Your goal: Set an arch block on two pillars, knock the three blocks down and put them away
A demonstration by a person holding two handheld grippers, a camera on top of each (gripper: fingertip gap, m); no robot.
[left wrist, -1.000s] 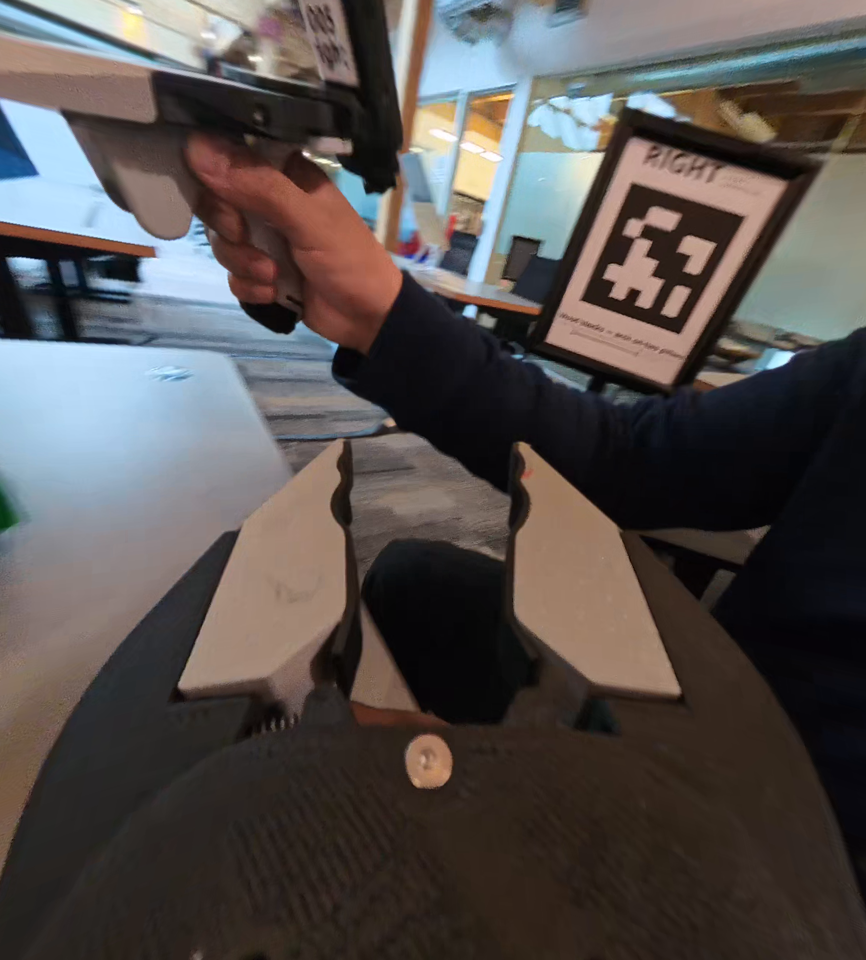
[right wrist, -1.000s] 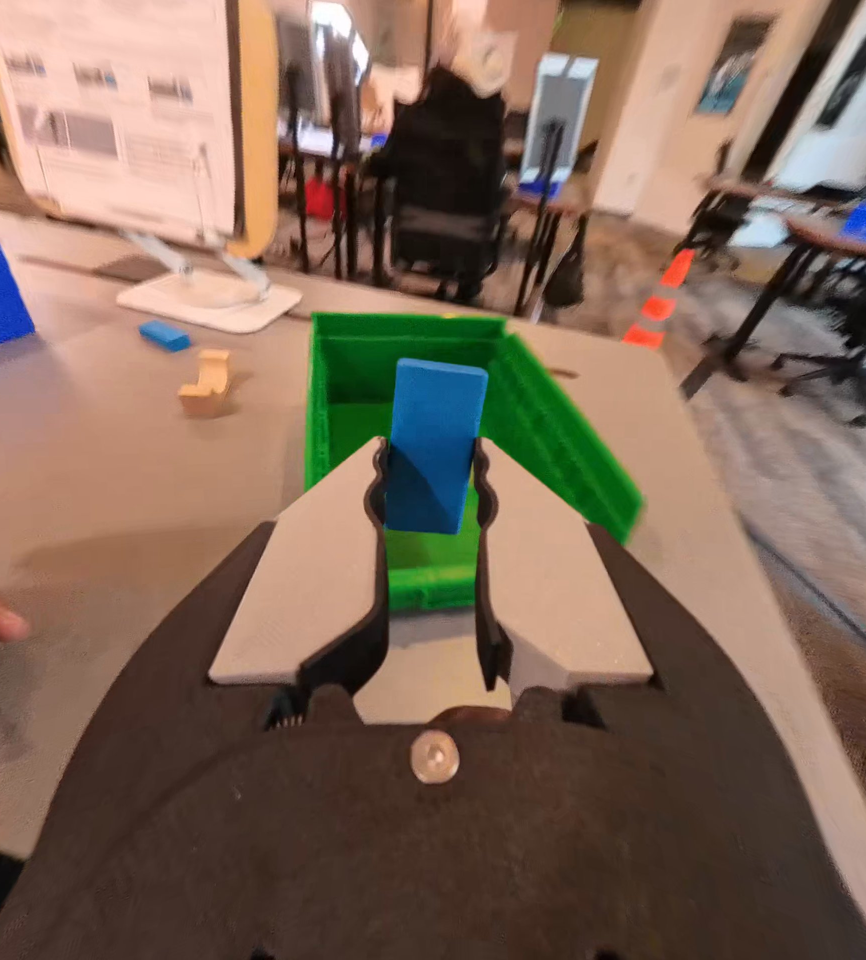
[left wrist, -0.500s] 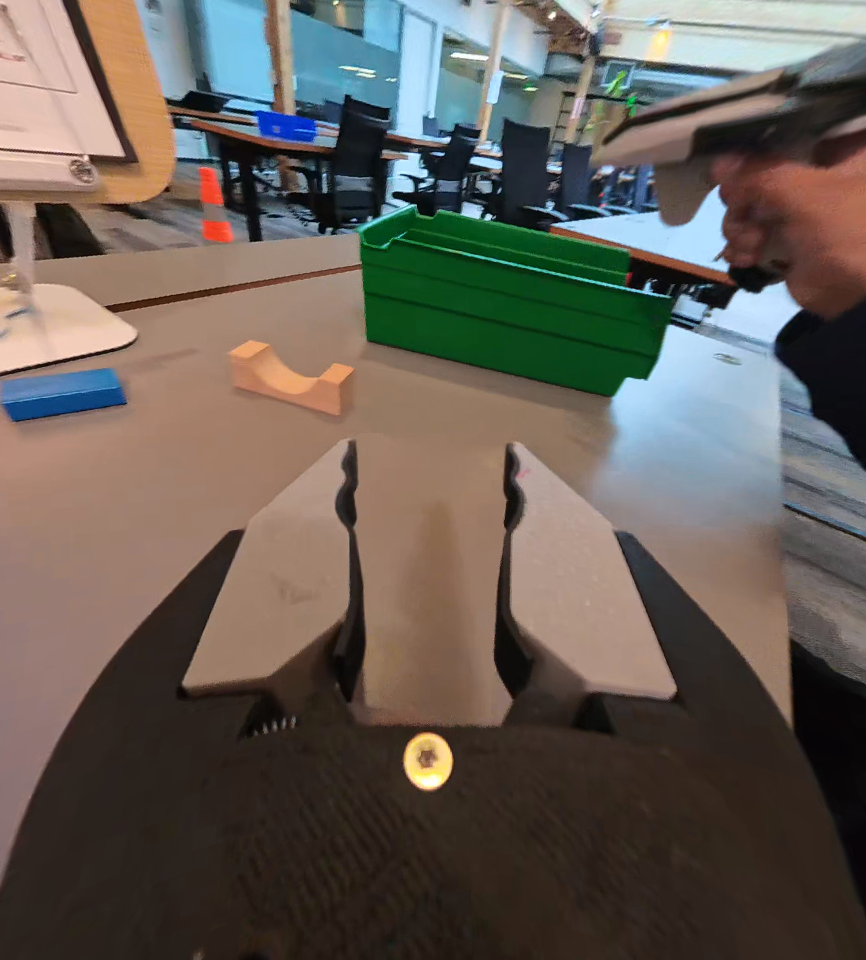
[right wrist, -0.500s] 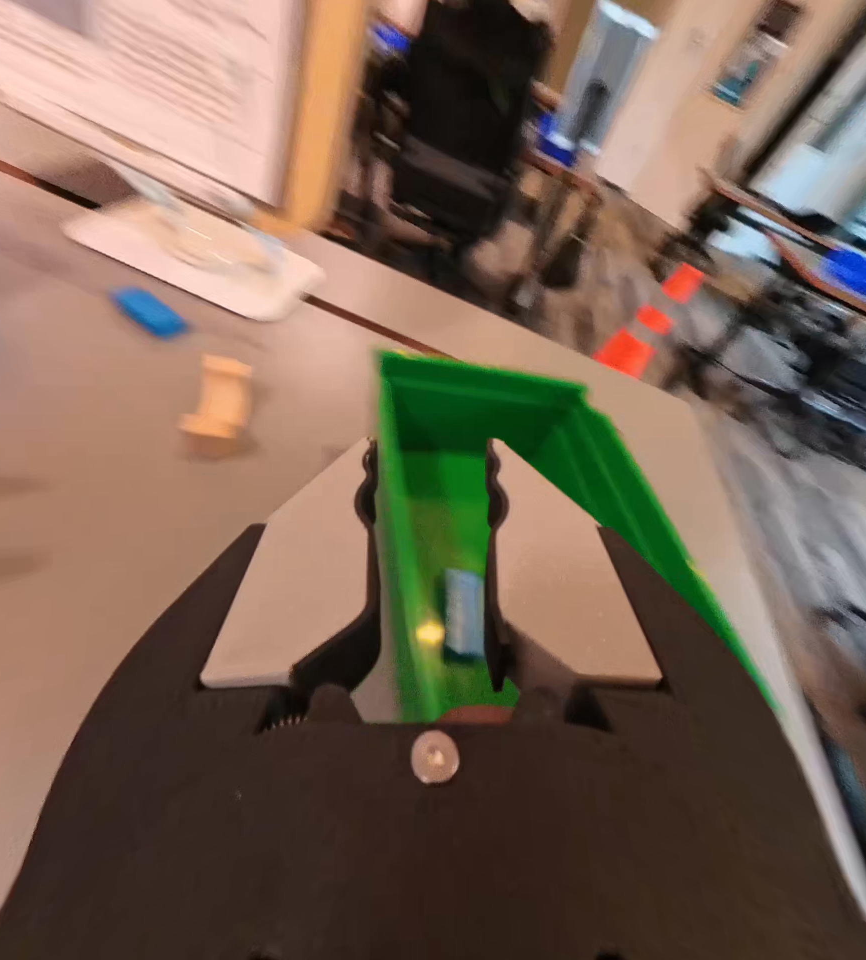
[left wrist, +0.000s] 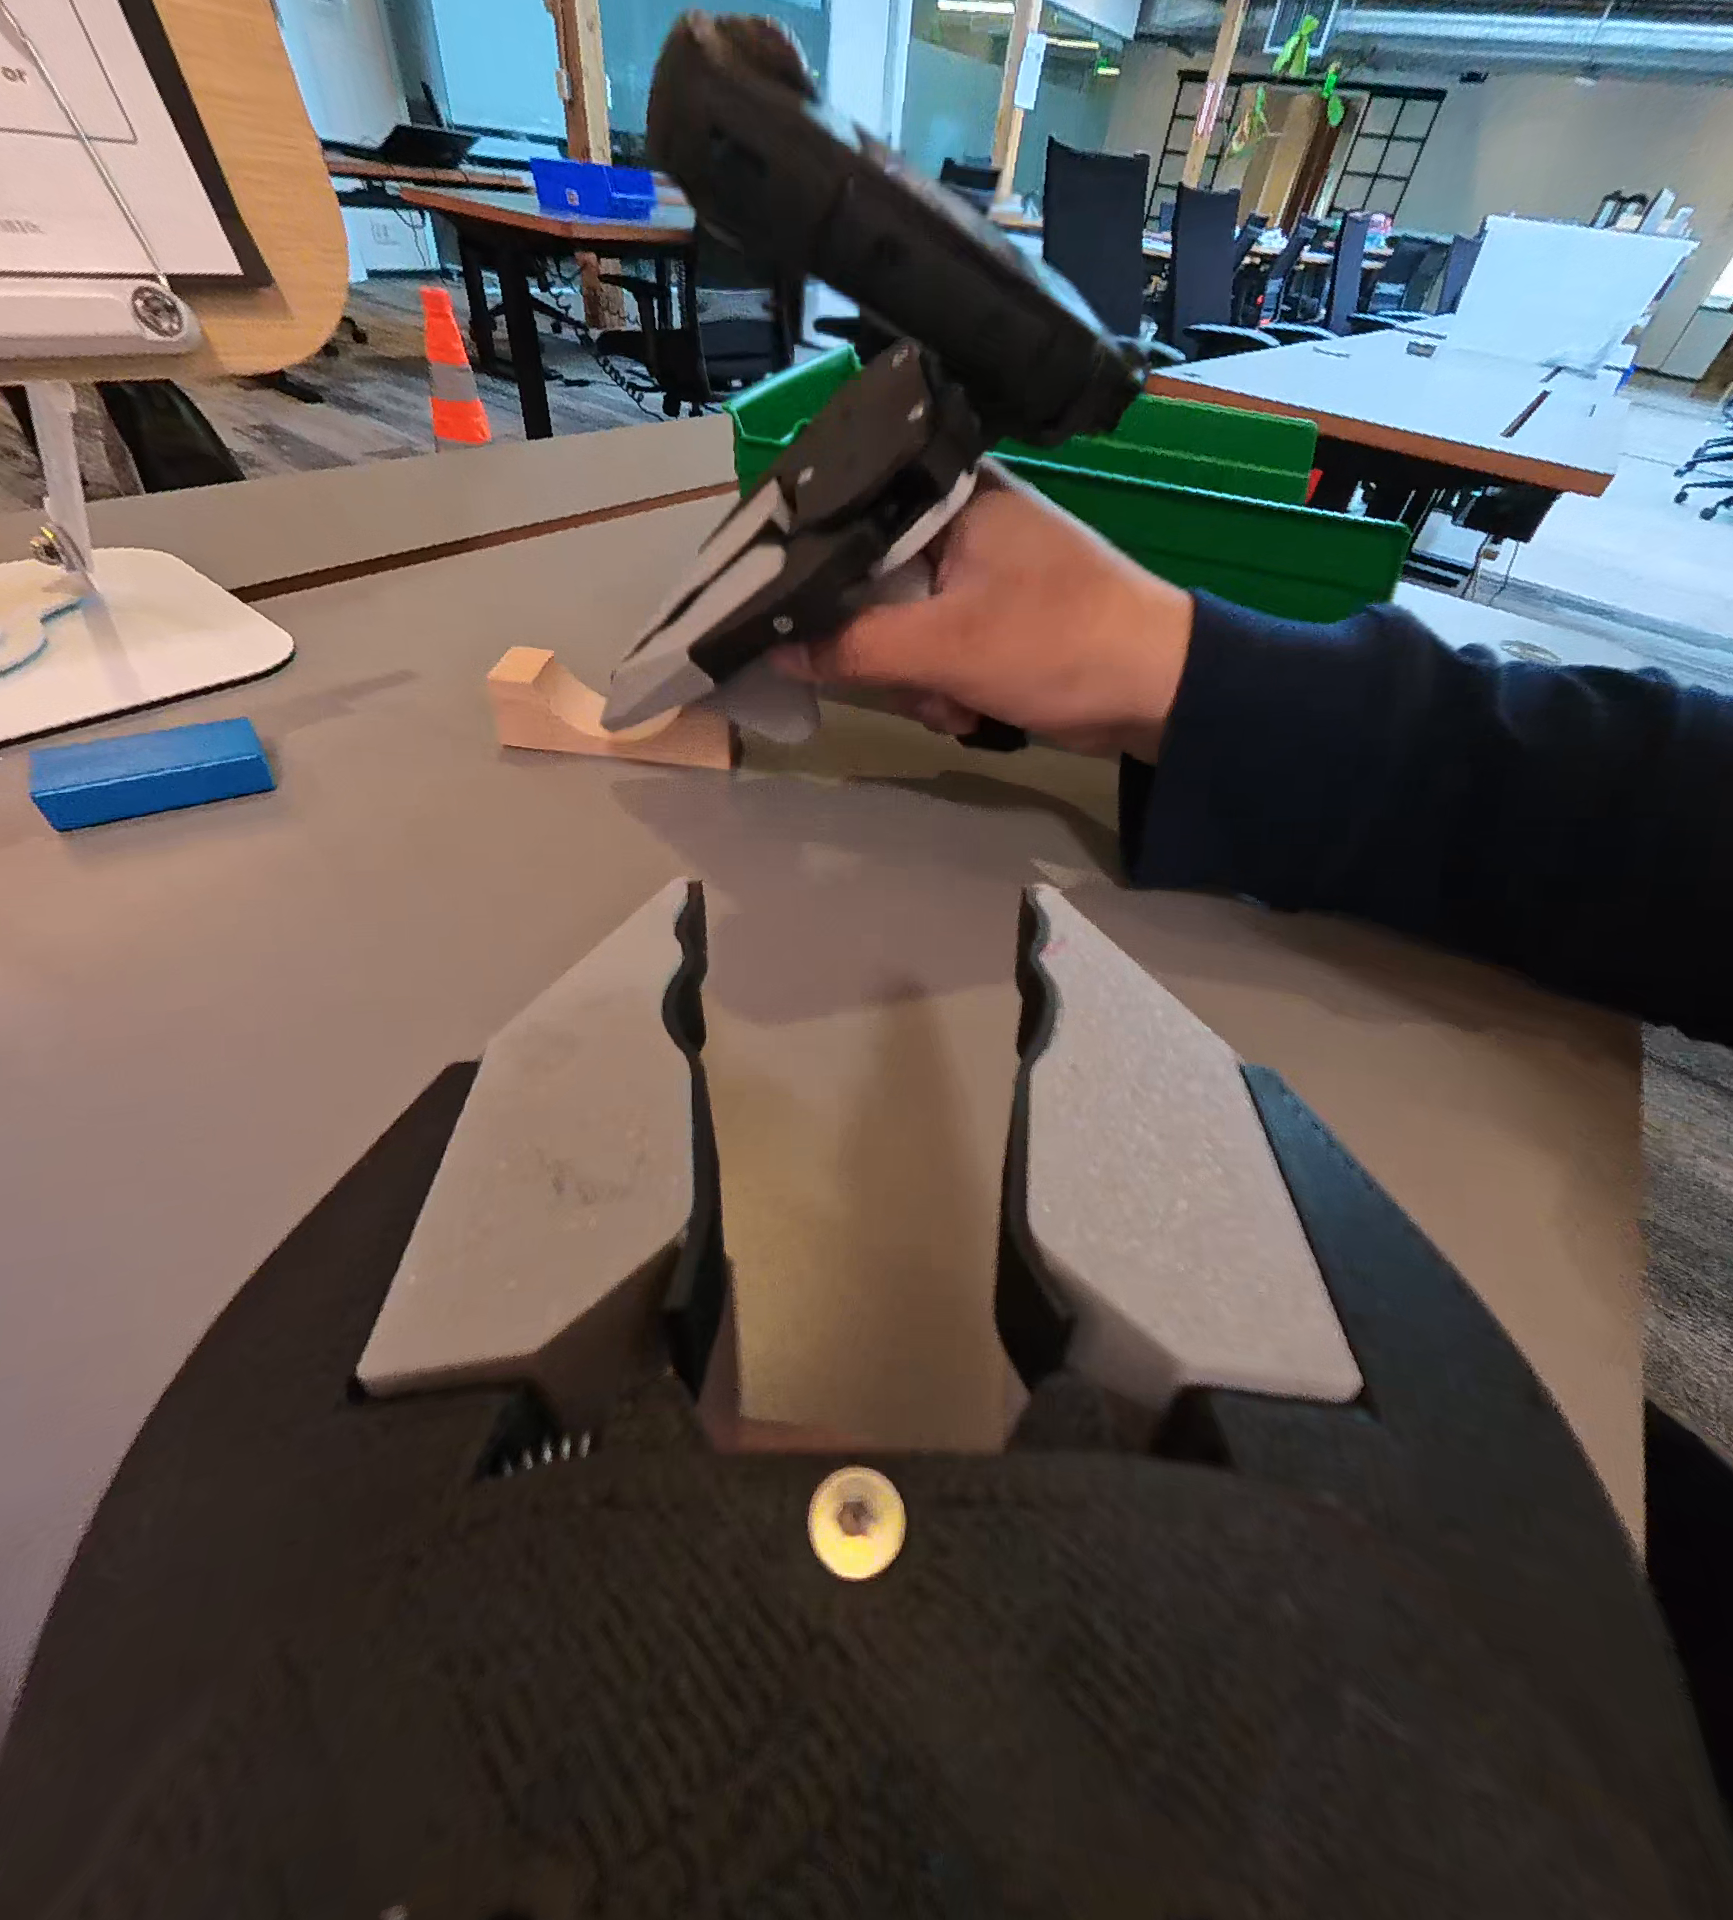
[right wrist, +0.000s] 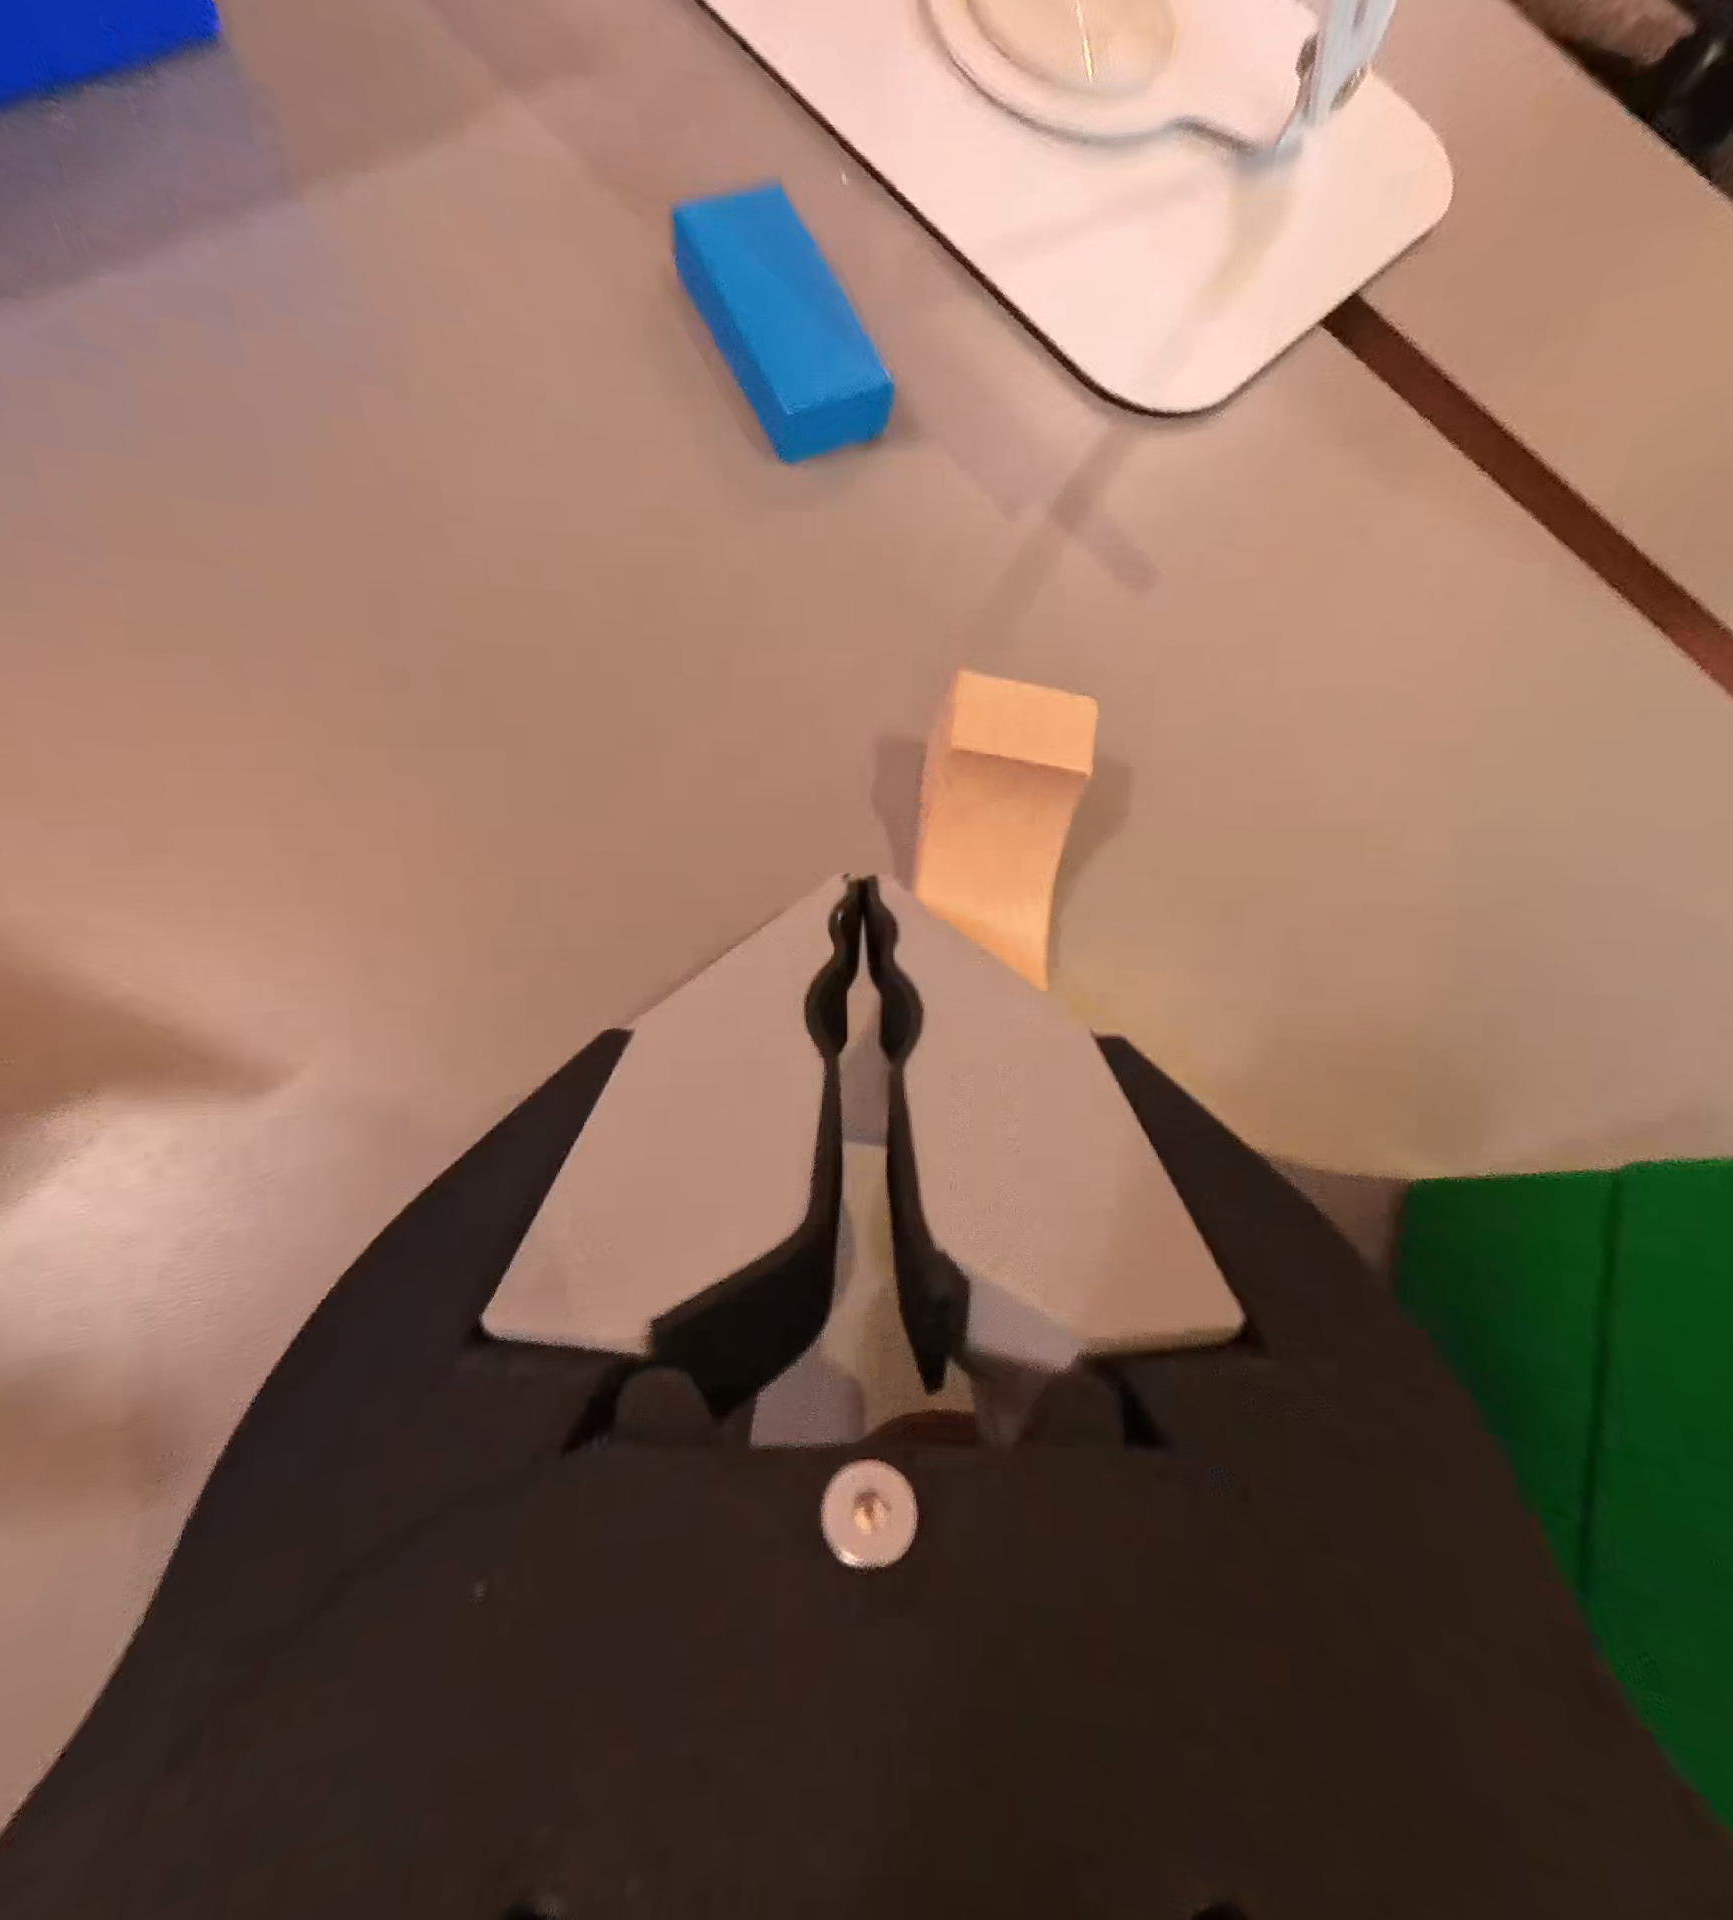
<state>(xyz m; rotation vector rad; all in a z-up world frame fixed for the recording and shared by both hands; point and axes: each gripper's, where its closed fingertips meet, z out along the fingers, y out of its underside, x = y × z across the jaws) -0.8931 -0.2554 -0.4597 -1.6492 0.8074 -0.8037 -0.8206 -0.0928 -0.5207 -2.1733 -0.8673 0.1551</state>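
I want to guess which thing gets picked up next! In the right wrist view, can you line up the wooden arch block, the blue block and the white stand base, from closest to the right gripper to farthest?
From the right gripper, fingers shut on nothing:
1. Wooden arch block, just right of the fingertips.
2. Blue block, farther out, slightly left.
3. White stand base, farthest, up to the right.
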